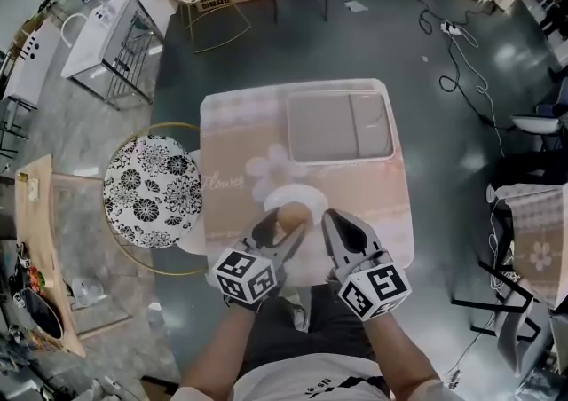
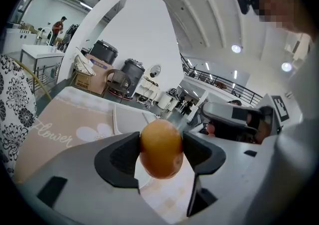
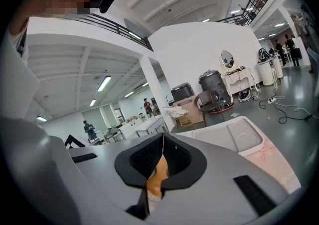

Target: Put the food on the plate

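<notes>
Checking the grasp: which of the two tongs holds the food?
The left tongs: their jaws clamp the round orange-brown food, while the right tongs are shut and empty.

A small table (image 1: 222, 129) stands on the dark grey floor (image 1: 444, 169), covered by a pale pink tablecloth (image 1: 232, 179) printed with a white flower and the word "Flower". A grey divided tray (image 1: 337, 129) lies on its far right part. A white plate (image 1: 286, 195) sits near the front edge, just this side of the tray.
</notes>
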Tool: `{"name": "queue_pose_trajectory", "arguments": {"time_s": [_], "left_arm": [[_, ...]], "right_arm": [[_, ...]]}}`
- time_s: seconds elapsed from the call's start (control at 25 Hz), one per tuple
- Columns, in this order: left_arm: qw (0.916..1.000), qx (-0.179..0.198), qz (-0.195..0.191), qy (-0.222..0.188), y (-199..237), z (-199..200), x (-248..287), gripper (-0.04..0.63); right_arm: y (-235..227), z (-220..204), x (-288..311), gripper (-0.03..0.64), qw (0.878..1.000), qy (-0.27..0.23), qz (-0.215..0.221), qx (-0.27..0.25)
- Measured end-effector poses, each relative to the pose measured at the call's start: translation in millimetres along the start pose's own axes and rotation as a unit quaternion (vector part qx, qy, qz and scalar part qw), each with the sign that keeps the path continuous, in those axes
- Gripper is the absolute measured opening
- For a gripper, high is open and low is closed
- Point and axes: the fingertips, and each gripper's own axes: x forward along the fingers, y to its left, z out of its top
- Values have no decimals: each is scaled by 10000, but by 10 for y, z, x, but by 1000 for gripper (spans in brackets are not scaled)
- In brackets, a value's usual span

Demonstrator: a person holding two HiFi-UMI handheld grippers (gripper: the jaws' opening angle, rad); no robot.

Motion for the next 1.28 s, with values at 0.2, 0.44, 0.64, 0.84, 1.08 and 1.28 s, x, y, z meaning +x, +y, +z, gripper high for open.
{"name": "queue_pose_trajectory", "arguments": {"time_s": [0.2,0.44,0.64,0.84,1.08,1.28], "left_arm": [[9998,44,160,82,243,-239,207,261],[9984,310,287,378,466,-490,417,261],[9949,562,409,730,565,-672,543,261],[9913,753,523,946,628,-769,605,261],[9854,1061,771,1082,730,-801,593,275],[9868,909,812,1063,796,-759,562,303]], "right_arm": [[-178,-254,89,17,9999,27,-71,82],[-313,-459,189,17,9998,63,-87,163],[-395,-546,212,17,9996,118,-109,216],[-436,-559,232,17,9996,131,-110,236],[-431,-584,265,17,9995,188,-32,260],[-408,-590,284,17,9992,280,65,260]]}}
